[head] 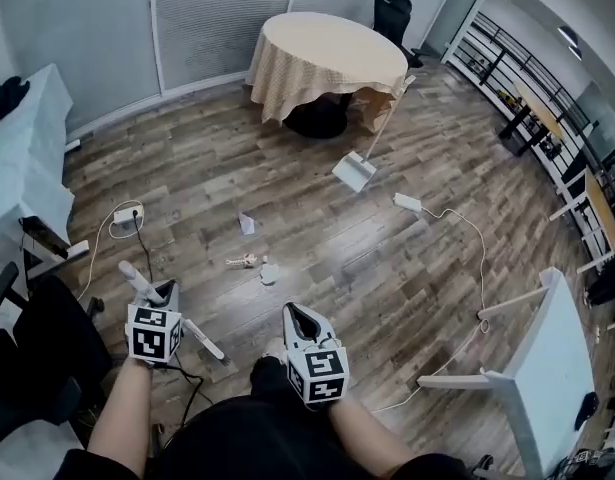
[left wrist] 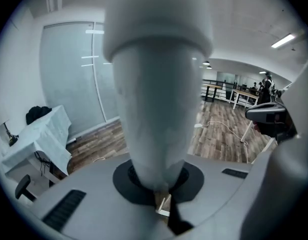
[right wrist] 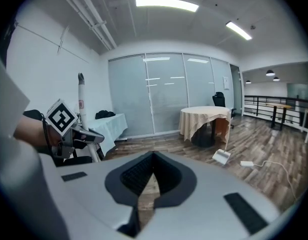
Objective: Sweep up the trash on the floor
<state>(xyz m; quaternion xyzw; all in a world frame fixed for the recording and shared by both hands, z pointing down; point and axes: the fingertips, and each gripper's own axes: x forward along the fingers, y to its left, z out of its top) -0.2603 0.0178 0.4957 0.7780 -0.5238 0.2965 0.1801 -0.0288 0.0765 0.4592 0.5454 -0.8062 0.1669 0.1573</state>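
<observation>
My left gripper [head: 153, 296] is shut on a white broom handle [head: 135, 278], which slants from upper left down to lower right past my left knee. In the left gripper view that handle [left wrist: 156, 84] fills the middle, clamped between the jaws. My right gripper [head: 303, 318] hangs shut and empty over the wooden floor, its jaws meeting in the right gripper view [right wrist: 149, 184]. The trash lies ahead of both: a crumpled paper [head: 246, 224], a small tan scrap [head: 242, 261] and a white scrap [head: 268, 272]. A white dustpan [head: 354, 171] stands further off by the round table.
A round table with a beige cloth [head: 327, 53] stands at the back. A white power strip [head: 407, 202] and its cord trail across the floor on the right. White tables stand at the left [head: 27, 158] and right [head: 547, 368]. A socket block [head: 127, 215] with cables lies near left.
</observation>
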